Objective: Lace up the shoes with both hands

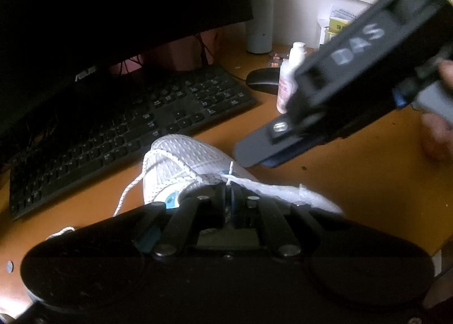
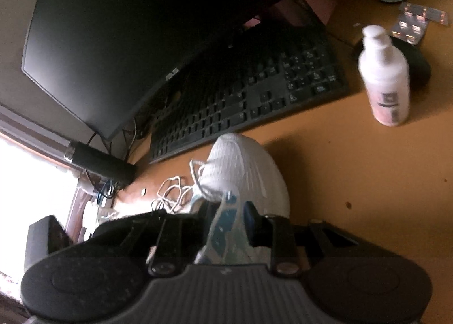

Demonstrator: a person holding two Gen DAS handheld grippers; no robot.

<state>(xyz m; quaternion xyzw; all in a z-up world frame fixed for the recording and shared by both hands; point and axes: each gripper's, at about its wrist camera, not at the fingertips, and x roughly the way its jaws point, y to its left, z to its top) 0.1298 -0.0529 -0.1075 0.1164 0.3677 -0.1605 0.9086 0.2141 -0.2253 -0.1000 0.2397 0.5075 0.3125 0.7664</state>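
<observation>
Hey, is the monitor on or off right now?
Off: the monitor screen is uniformly black, with no glow in either view.

Shoe (image 1: pixel 181 159) on desk (image 1: pixel 354 182), just before keyboard (image 1: pixel 127 125). Monitor (image 1: pixel 113 12) behind keyboard. Mouse (image 1: pixel 262 80) right of keyboard, small bottle (image 1: pixel 288 77) beside it, flask (image 1: pixel 259 12) further back. Lace (image 1: pixel 130 191) trailing left off shoe onto desk.

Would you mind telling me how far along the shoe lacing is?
Done: the lace crosses the eyelets near the toe of the shoe. In hand: the left tongs pinch the lace end; the right tongs grip the shoe's tongue. Left: upper eyelets and the slack.
</observation>
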